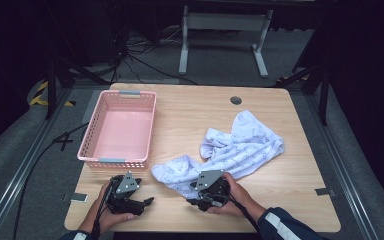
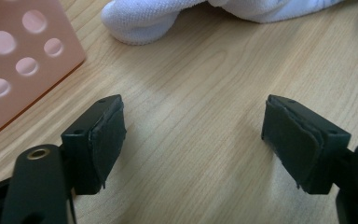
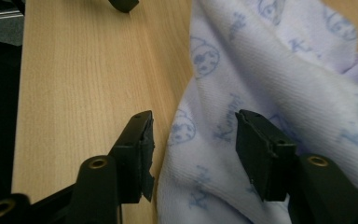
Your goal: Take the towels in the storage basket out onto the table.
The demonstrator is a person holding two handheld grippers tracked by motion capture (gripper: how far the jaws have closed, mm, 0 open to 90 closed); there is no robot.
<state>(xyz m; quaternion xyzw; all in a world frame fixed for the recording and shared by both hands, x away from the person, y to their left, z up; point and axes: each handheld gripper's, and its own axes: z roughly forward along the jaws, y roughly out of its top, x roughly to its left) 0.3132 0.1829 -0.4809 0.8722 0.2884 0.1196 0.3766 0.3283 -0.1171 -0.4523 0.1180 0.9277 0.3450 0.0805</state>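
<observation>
Currently the left tongs (image 1: 147, 201) sit low over bare counter (image 1: 190, 110) near its front edge, jaws spread wide with nothing between them. Pink basket (image 1: 118, 128) stands just beyond them, its perforated wall at the upper left of the left gripper view. The right tongs (image 1: 194, 201) are at the near end of the white printed cloth (image 1: 240, 147), jaws partly open and straddling a fold of it; pads (image 3: 142, 158) don't visibly press the fabric. Cloth lies crumpled on the counter right of the basket, its near corner between both hands.
</observation>
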